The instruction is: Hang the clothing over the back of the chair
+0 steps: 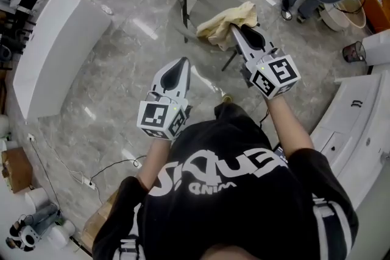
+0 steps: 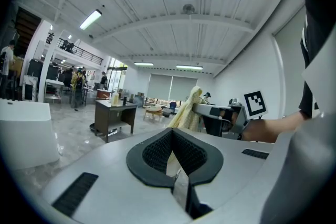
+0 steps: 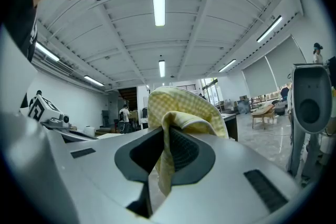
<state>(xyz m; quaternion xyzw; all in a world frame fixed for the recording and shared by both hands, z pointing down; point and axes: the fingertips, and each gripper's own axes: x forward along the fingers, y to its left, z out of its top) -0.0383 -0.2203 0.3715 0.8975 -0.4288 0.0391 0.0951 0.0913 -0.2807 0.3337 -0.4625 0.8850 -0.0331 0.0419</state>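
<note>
Over the seat of the grey chair (image 1: 210,3), on the side nearest the person, a pale yellow checked garment (image 1: 226,20) is bunched up, with one fold caught by the right gripper (image 1: 236,29). Its jaws are pinching that fold (the right gripper view shows the fabric looping up and over the pads). Whether the cloth rests on the seat cannot be made out. The chair's dark back frame (image 1: 187,0) stands on the seat's far side, apart from the garment. Short of the chair, the left gripper (image 1: 181,64) hangs above the marble floor (image 1: 122,39), jaws pressed together on nothing, well apart from the garment.
</note>
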